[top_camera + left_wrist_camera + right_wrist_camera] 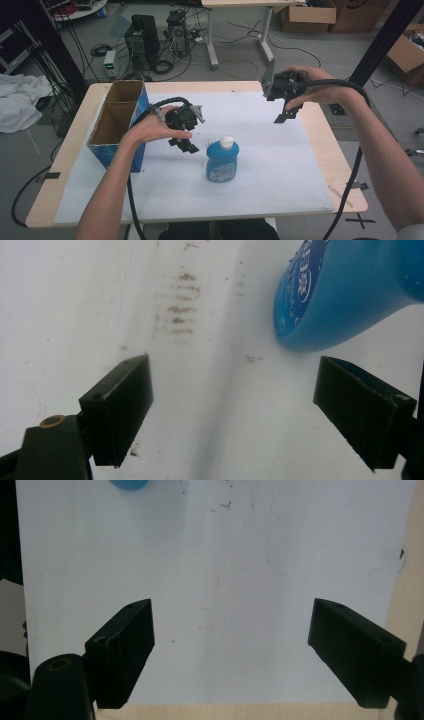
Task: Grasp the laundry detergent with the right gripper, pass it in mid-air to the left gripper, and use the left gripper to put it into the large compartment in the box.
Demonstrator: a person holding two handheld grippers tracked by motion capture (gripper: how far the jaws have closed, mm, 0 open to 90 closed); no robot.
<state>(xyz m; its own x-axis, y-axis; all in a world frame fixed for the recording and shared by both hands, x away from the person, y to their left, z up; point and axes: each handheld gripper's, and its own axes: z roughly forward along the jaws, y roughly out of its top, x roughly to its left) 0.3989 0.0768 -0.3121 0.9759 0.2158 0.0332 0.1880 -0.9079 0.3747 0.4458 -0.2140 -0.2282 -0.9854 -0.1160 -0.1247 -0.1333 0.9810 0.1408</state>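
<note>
A blue bottle [222,161] with a white cap stands upright near the middle of the white sheet [280,165]. My left gripper [184,145] hovers just left of the bottle, open, with nothing between its jaws. In the left gripper view the blue bottle [345,290] sits beyond the right jaw, and the gripper [240,405] points down at the sheet. My right gripper [286,116] is raised over the sheet's far right part, open and empty. In the right gripper view the gripper [235,650] looks down on bare sheet, with the bottle [128,484] at the top edge.
An open cardboard box [119,120] with blue sides and two compartments stands at the table's left. The wooden table edge [345,165] runs along the right of the sheet. Computers, cables and boxes lie on the floor beyond the table.
</note>
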